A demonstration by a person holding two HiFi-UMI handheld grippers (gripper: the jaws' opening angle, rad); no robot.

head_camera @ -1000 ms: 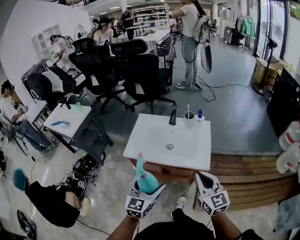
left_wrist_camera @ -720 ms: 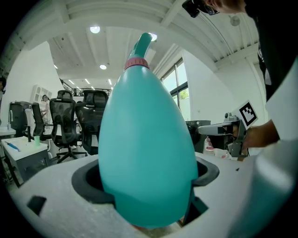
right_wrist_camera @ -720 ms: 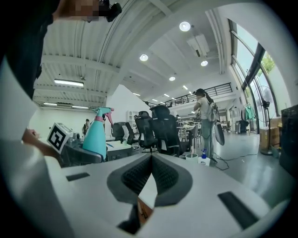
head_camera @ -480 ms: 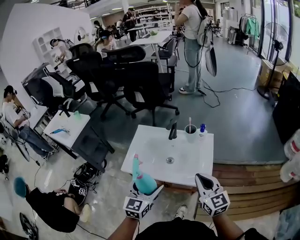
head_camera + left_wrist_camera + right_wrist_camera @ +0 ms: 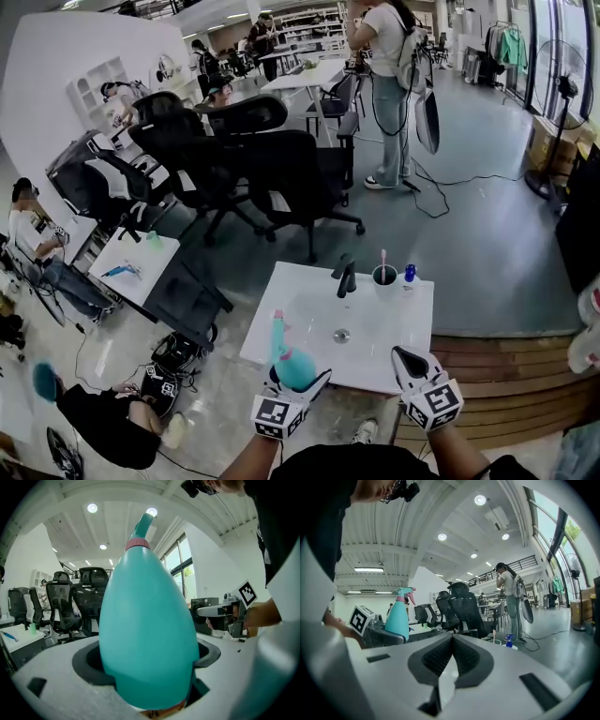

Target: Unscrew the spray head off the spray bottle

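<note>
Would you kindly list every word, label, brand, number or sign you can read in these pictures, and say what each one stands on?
No text can be read anywhere.
On the teal plastic spray bottle: an orange strip at its lower edge, too blurred to read.
On the cubes of the left tongs and the right tongs: black-and-white square markers, patterns only, no letters or digits.

No words or numbers to read

Nothing here has letters clear enough to read. The only marks are black-and-white square patterns on the cube (image 5: 273, 413) of the left gripper (image 5: 298, 377) and on the cube (image 5: 441, 406) of the right gripper (image 5: 405, 355). They are shapes, not letters.
</note>
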